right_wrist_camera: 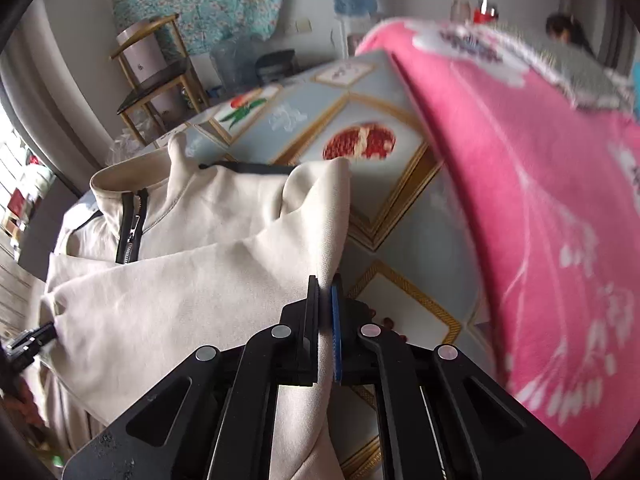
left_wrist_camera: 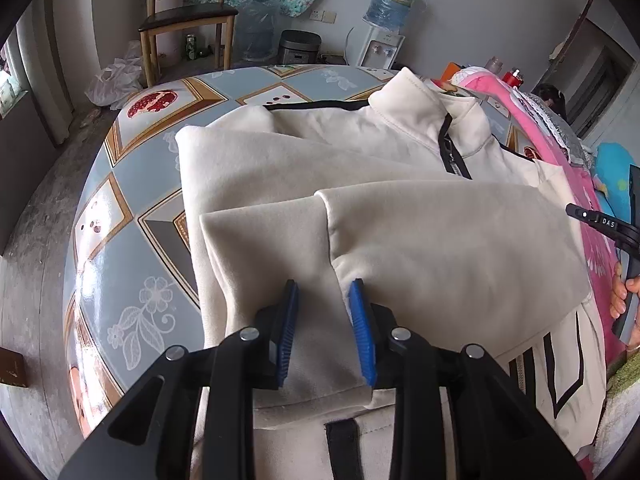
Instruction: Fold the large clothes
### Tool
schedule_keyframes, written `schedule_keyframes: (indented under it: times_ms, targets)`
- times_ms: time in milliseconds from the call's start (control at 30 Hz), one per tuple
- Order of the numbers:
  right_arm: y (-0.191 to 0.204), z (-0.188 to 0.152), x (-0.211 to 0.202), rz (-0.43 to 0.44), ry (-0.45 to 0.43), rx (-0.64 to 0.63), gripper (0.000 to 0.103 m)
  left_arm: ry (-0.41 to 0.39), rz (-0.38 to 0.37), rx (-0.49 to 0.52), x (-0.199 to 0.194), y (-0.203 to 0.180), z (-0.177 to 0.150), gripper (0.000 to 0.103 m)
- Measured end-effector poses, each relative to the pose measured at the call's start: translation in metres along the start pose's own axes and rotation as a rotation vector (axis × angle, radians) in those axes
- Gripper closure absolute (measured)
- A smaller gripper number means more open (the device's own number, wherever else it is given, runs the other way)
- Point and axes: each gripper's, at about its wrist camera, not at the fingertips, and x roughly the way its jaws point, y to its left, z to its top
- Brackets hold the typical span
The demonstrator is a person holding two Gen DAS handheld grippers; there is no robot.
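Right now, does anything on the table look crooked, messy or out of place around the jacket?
Nothing looks damaged or spilled. The cream jacket is only half folded: its sleeve lies across the front, and the right gripper pinches its far edge, lifted off the table. A pink blanket crowds that side.

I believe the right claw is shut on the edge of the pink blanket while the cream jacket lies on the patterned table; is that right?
Not quite. The right wrist view shows the right claw shut on the edge of the cream jacket, not the pink blanket, which lies untouched to the side. The rest holds: the jacket lies on the patterned table.
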Motion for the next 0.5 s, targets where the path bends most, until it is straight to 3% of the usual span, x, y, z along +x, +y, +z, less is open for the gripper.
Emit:
schedule_keyframes:
  times_ms: [67,167,267,333,500]
  targets:
    - [0.000,-0.002,0.002,-0.045,-0.013,-0.022,0.098,-0.010,0.000,0.012,0.000,0.000,-0.002,0.076]
    - [0.001,-0.007,0.025,-0.114,0.047,-0.066,0.093,-0.005,0.014,0.030,-0.001,-0.003,-0.001,0.075]
    - [0.008,-0.010,0.008,-0.190,0.022,-0.095,0.077,-0.009,0.067,0.054,-0.013,-0.007,-0.001,0.074]
    - [0.017,-0.015,-0.022,-0.171,-0.026,-0.107,0.059,-0.037,0.076,0.087,-0.030,-0.011,-0.005,0.071]
    - [0.047,-0.066,-0.086,0.015,-0.061,-0.136,0.041,-0.058,0.084,0.199,-0.073,-0.031,-0.044,0.051]
